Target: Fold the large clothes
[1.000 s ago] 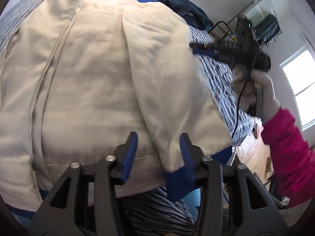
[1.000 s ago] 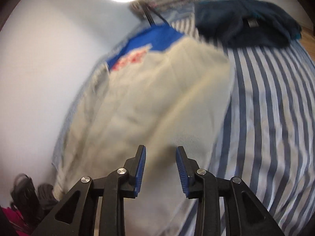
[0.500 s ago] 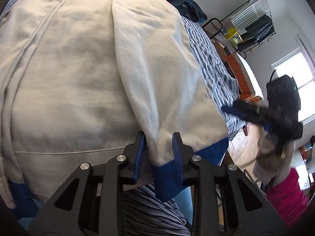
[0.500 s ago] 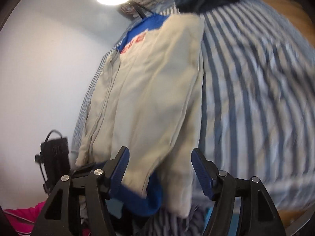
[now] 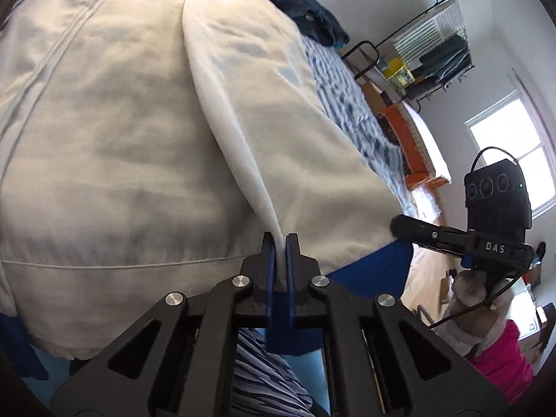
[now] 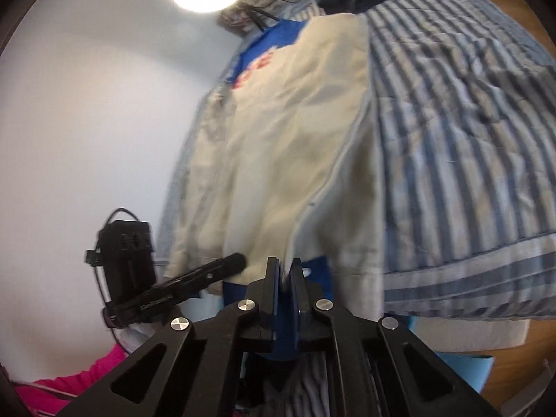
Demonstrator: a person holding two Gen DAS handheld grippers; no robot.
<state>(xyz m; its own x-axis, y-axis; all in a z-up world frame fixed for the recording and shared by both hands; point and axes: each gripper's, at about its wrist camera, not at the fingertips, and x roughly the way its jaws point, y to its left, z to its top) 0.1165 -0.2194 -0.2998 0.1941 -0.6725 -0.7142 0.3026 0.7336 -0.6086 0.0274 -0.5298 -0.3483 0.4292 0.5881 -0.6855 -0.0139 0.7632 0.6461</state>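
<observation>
A cream jacket (image 5: 121, 139) with blue trim and red lettering lies flat on the striped bed; it also fills the middle of the right wrist view (image 6: 278, 121). Its right sleeve (image 5: 278, 121) is folded in over the body and ends in a blue cuff (image 5: 371, 274). My left gripper (image 5: 280, 239) is shut on the sleeve's inner edge just above the cuff. My right gripper (image 6: 284, 264) is shut on the cuff end of the same sleeve. Each gripper shows in the other's view: the right gripper (image 5: 399, 224) at the cuff's outer corner, the left gripper (image 6: 236, 260) beside the cuff.
A dark blue garment (image 5: 302, 10) lies at the far end of the striped bedspread (image 6: 469, 121). Past the bed's right side stand a clothes rack (image 5: 434, 45), an orange-edged piece of furniture (image 5: 410, 139) and a window (image 5: 514, 160). A pink sleeve (image 5: 504, 365) is at lower right.
Both grippers have closed on the sleeve. The right gripper swung from high up the sleeve down to the cuff at the bed's near edge. The left gripper barely shifted.
</observation>
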